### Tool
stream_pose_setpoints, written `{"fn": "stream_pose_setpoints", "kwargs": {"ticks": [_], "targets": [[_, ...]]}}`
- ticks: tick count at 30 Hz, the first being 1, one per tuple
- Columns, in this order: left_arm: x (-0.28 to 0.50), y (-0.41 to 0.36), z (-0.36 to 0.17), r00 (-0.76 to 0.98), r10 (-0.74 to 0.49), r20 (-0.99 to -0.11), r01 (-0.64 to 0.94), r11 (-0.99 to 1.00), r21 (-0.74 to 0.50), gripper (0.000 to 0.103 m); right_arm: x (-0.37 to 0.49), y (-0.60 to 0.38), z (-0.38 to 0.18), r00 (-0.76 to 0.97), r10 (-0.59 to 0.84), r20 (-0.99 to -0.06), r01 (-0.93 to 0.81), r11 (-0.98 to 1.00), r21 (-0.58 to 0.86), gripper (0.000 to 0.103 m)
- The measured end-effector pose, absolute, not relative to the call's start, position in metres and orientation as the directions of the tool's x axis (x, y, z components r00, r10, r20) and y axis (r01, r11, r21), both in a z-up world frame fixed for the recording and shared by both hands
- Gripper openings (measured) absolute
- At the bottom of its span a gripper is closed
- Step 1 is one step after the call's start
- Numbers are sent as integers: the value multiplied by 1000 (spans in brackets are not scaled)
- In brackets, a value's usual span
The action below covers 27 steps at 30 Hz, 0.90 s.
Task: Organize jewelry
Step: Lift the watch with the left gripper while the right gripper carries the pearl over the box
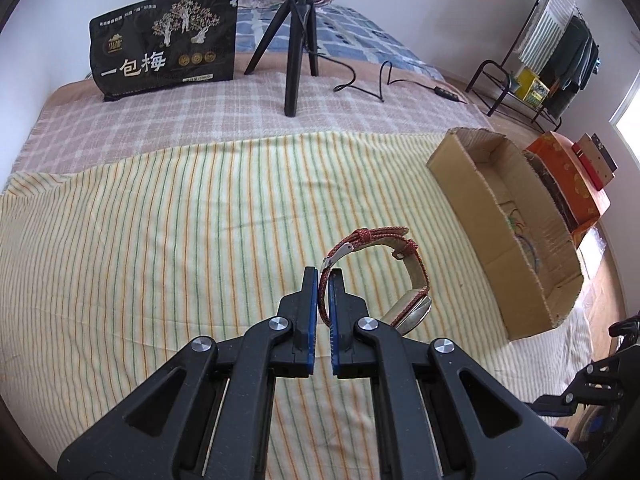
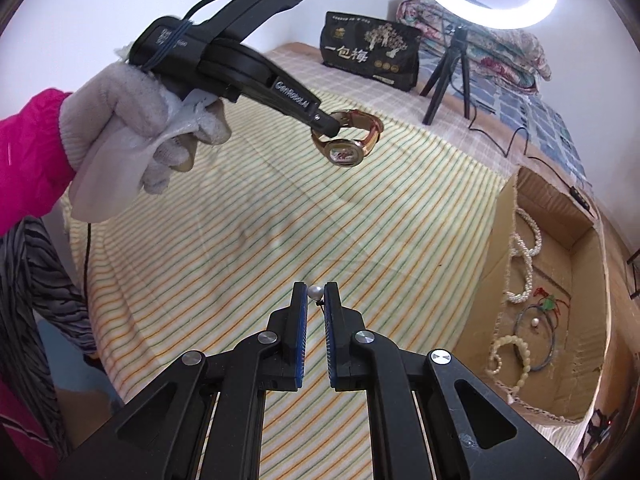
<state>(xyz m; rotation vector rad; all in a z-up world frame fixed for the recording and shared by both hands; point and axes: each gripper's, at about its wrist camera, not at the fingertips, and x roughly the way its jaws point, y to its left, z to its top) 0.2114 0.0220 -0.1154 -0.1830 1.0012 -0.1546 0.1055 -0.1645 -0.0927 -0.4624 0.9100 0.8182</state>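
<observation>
A: The watch (image 1: 400, 272) is carried clear of the bed by the left tool (image 1: 324, 276), whose jaws are clamped on the red strap, so the case hangs free below the loop.

B: And the right tool (image 2: 316, 294) is pinched shut on a small pearl piece (image 2: 315, 291), held above the striped cloth (image 2: 280, 208) near the bed's front edge.

A: The cardboard box (image 2: 584, 248) is set at the bed's right edge; pearl strands (image 2: 520, 256) and bangles (image 2: 534, 334) are already laid inside.

B: So both pieces are probably meant for that box, each lifted high enough that its wall can be cleared.
</observation>
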Motion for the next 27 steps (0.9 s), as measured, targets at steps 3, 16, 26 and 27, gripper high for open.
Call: {"fn": "stream_pose_setpoints", "kwargs": {"ticks": [3,16,26,27], "targets": [[209,13,-108,540,-226,-811,63,972,-228,3,114,-172,-87,379,421,-824,-767,641,-25,7],[203,-35,-82,558,-302,-773,162,953,-255,3,157,-229,-56,507,377,-775,-631,775,-36,7],[196,-79,-70,547,-362,-755,252,931,-263,3,189,-265,-50,564,321,-760,-525,850,-30,7],[195,-84,-70,545,-367,-754,261,929,-263,3,194,-268,-50,568,317,-759,-515,857,-28,7]]}}
